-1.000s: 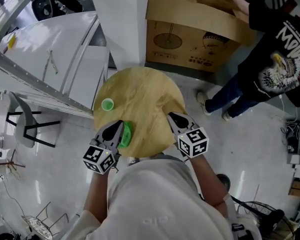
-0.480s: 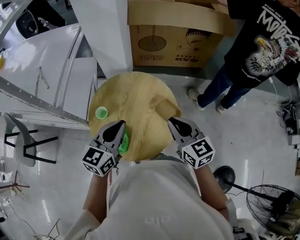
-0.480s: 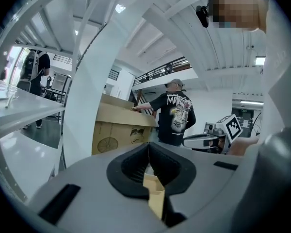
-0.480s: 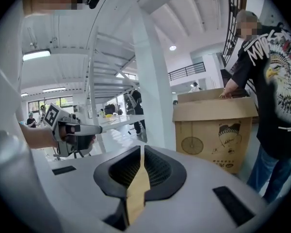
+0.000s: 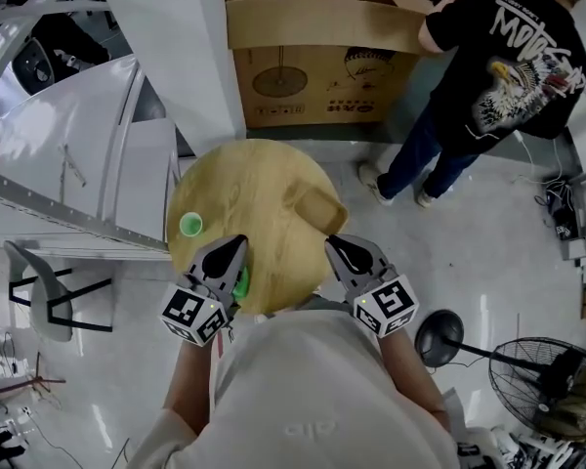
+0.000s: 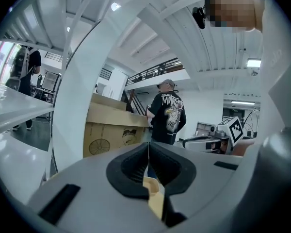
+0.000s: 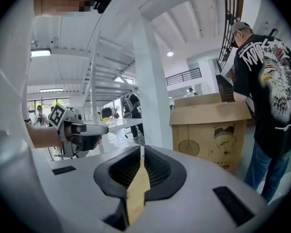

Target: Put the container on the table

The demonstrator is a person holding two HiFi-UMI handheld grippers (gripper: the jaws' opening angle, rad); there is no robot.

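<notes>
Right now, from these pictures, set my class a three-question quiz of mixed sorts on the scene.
1. True or false: the left gripper holds the small round green cup.
2. In the head view, the cup sits on the round wooden table near its: A left edge; B centre; C right edge.
3. Fill in: the jaws of the right gripper are ___.
Key: 1 false; 2 A; 3 shut.

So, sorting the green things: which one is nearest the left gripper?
The green piece right beside the left gripper, partly hidden by it; the round green cup sits apart near the table's left edge.
</notes>
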